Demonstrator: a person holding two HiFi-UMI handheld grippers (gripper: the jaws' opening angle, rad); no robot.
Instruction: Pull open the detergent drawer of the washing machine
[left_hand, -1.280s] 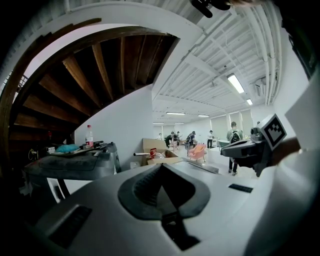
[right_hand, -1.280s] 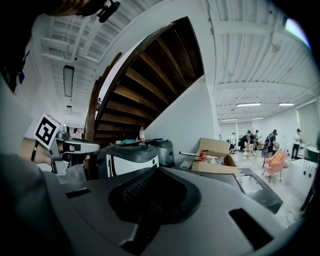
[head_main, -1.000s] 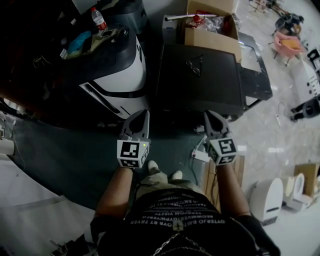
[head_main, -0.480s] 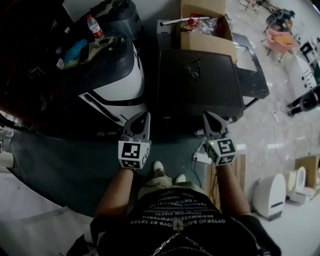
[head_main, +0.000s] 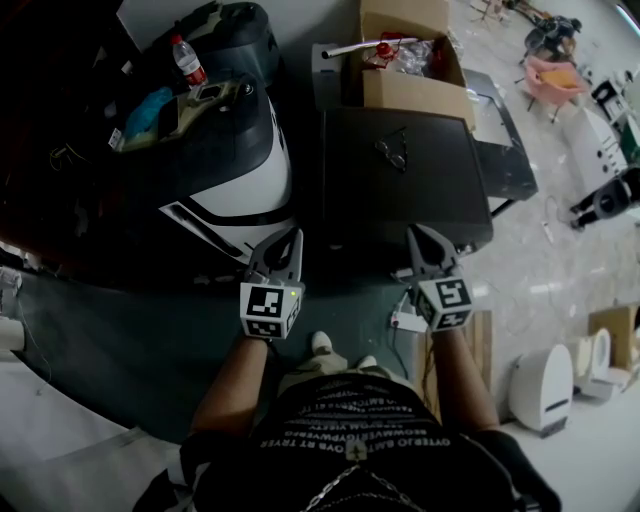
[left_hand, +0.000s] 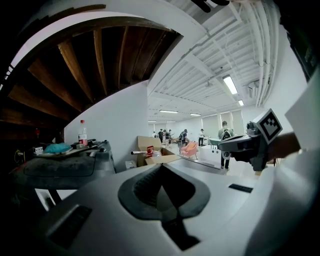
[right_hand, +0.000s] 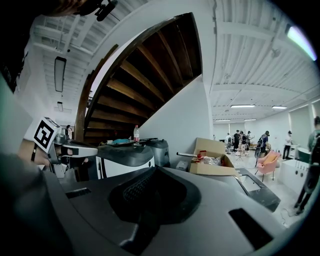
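Currently pre-approach: left gripper (head_main: 290, 240) and right gripper (head_main: 418, 238) mid-frame, jaws closed together, nothing held. Drawer not visible from above; washing machine (head_main: 400, 170) likely upper centre, dark-topped. Next: reach its front, spread jaws, grip drawer.

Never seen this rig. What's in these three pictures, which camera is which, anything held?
No robot arm here: a person holds a tool in each hand, the left claw and the right claw; the patterned cube on each is part of it. The head view looks steeply down from the person's head. The two gripper views come from cameras riding on each claw, looking along its jaws. Both claws are shut and empty, in the air. Ahead stand a dark box-shaped appliance and, left of it, a white and black rounded machine. A cardboard box sits at the appliance's far edge; a water bottle stands among clutter at the rounded machine's far end. No detergent drawer shows.
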